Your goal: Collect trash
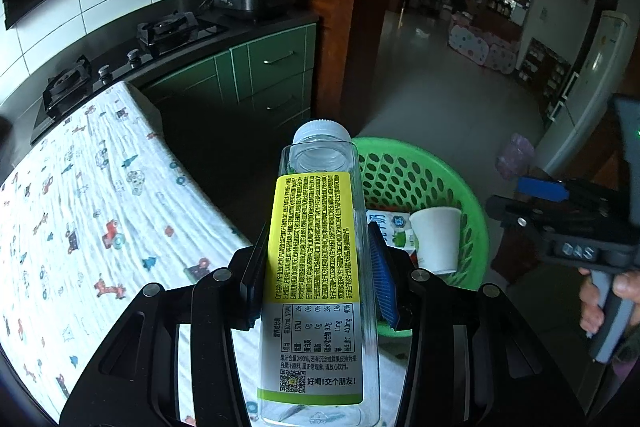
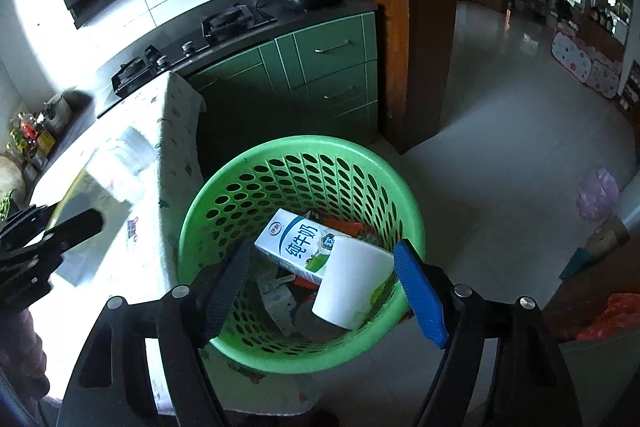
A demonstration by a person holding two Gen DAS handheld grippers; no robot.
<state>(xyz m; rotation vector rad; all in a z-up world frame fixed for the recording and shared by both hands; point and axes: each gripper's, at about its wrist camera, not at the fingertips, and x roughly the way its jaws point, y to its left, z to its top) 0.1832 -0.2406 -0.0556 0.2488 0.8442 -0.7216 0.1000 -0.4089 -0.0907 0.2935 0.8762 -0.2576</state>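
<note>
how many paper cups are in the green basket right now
1. A white paper cup lies tipped on its side atop the trash in the green basket, against a milk carton. More could be buried underneath.

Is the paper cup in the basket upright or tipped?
Tipped: the paper cup lies on its side against the milk carton in the green basket.

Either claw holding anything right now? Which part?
Left claw grips the clear bottle by its labelled midsection, cap pointing away. Right claw is open and empty above the green basket; the paper cup lies inside it.
</note>
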